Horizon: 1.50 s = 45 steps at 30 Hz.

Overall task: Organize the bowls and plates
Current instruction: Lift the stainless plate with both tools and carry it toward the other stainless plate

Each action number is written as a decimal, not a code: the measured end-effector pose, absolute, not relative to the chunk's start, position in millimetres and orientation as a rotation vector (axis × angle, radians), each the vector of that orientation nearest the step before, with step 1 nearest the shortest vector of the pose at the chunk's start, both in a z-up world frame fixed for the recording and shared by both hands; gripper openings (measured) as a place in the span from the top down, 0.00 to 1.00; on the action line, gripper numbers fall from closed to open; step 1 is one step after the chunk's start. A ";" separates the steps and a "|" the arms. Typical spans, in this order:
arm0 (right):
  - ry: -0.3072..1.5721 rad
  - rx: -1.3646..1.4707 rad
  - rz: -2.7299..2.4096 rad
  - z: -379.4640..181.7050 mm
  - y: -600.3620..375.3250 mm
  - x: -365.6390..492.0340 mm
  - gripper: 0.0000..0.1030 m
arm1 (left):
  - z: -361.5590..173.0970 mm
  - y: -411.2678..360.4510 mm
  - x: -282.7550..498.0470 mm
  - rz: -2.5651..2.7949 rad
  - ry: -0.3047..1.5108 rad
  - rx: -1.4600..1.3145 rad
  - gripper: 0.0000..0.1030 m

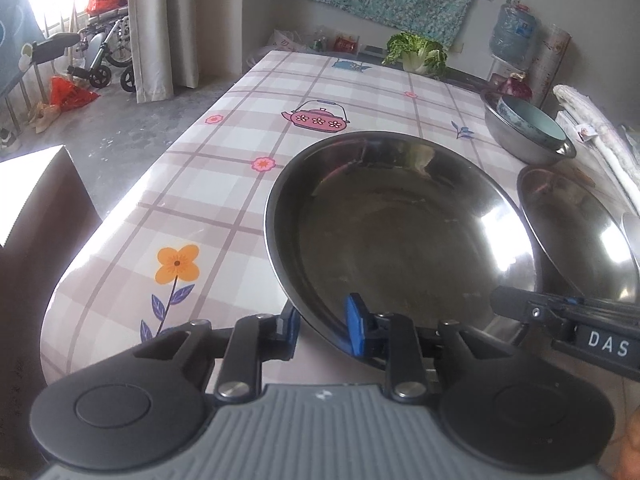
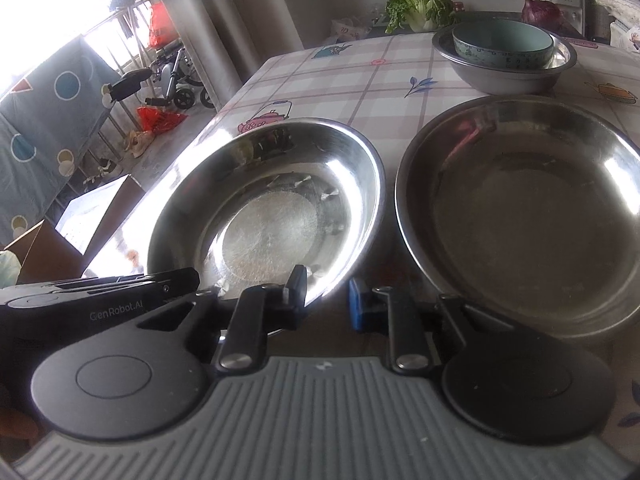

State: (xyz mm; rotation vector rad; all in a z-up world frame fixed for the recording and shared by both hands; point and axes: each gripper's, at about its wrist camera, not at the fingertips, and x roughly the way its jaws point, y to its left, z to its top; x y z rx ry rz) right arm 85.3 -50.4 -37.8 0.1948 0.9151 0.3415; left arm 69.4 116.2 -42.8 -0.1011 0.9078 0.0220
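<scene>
1. My left gripper (image 1: 322, 320) has its jaws closed on the near rim of the steel plate (image 1: 400, 220). One finger sits outside the rim and the blue pad sits inside it.
2. My right gripper (image 2: 326, 294) has come to the same plate further along the near rim. Its dark finger is over the plate's inner edge and its blue pad is outside. The jaws are drawn in on the rim, though glare there blurs the exact contact.
3. The plate sits at the near edge of the checked desk (image 1: 200, 184). Its underside is hidden, so I cannot tell whether it lies flat or is tipped up.
4. The second steel plate (image 2: 532, 208) lies just beside it on the right. The two rims are close, and I cannot make out whether they touch. The left wrist view cuts this plate off at the frame edge.
5. Further back a steel basin (image 2: 500, 80) holds a pale teal bowl (image 2: 504, 46). The basin wall hides the bowl's base.
6. A leafy cabbage (image 1: 418, 54) stands at the far end of the desk. The small items beside it are too blurred to name.
</scene>
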 end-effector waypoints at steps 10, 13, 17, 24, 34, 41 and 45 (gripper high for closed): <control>0.960 0.193 0.409 -34.0 -57.6 44.4 0.80 | -41.6 117.7 27.1 -0.018 0.907 -0.068 0.71; 0.976 0.196 0.426 -32.7 -62.7 37.9 0.79 | -41.6 118.7 21.0 -0.031 0.900 -0.071 0.69; 0.962 0.215 0.433 -29.0 -68.7 35.2 0.78 | -40.1 121.2 16.5 -0.020 0.845 -0.075 0.64; 0.945 0.229 0.418 -29.9 -72.8 42.1 0.76 | -52.8 133.0 -4.8 0.021 0.646 -0.052 0.50; 0.911 0.256 0.402 -31.4 -76.0 46.5 0.74 | -42.0 140.4 -4.0 0.064 0.666 -0.173 0.48; 0.888 0.264 0.382 -37.5 -71.5 58.7 0.73 | -46.1 143.9 24.5 0.169 0.720 -0.215 0.59; 0.870 0.265 0.366 -39.6 -68.6 61.5 0.80 | -51.5 140.8 32.5 0.157 0.748 -0.216 0.84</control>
